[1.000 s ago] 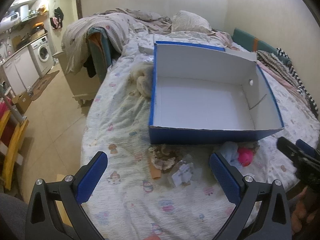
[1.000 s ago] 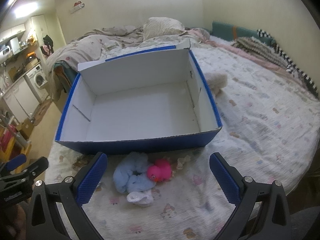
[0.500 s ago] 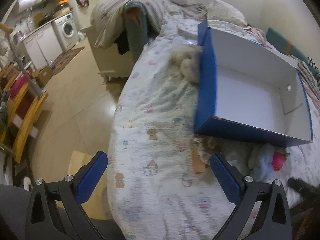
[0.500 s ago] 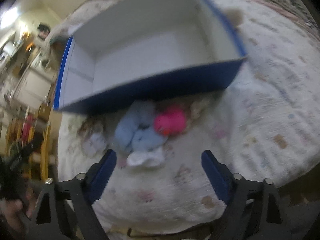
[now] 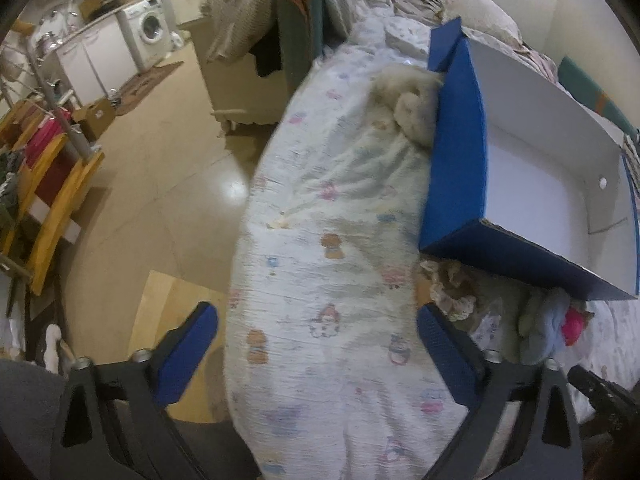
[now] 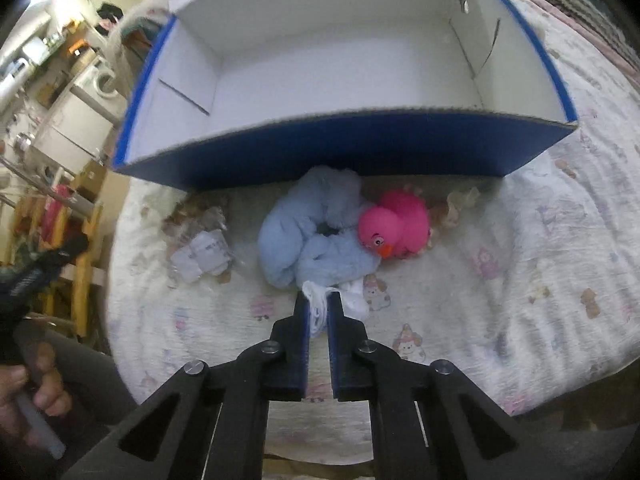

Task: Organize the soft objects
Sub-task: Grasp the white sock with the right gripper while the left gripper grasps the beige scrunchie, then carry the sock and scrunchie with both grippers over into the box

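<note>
An empty blue box with a white inside (image 6: 340,60) lies on the bed; it also shows in the left wrist view (image 5: 456,152). In front of it lie a light blue plush (image 6: 312,232), a pink rubber duck (image 6: 396,226) and a small white cloth (image 6: 352,298). My right gripper (image 6: 319,304) is shut on the white cloth's near edge, just below the blue plush. My left gripper (image 5: 316,332) is open and empty over the bed's left edge. A beige frilly item (image 5: 452,292) lies by its right finger. A cream fluffy toy (image 5: 412,104) rests against the box's left wall.
A clear packet with a paper label (image 6: 204,256) lies left of the blue plush. The bed edge drops to a tiled floor (image 5: 152,184) on the left. A washing machine (image 5: 150,28) and a yellow rack (image 5: 52,196) stand beyond.
My right gripper has moved down to the pile and shut on the white cloth. My left gripper has swung left toward the bed's edge and stayed open.
</note>
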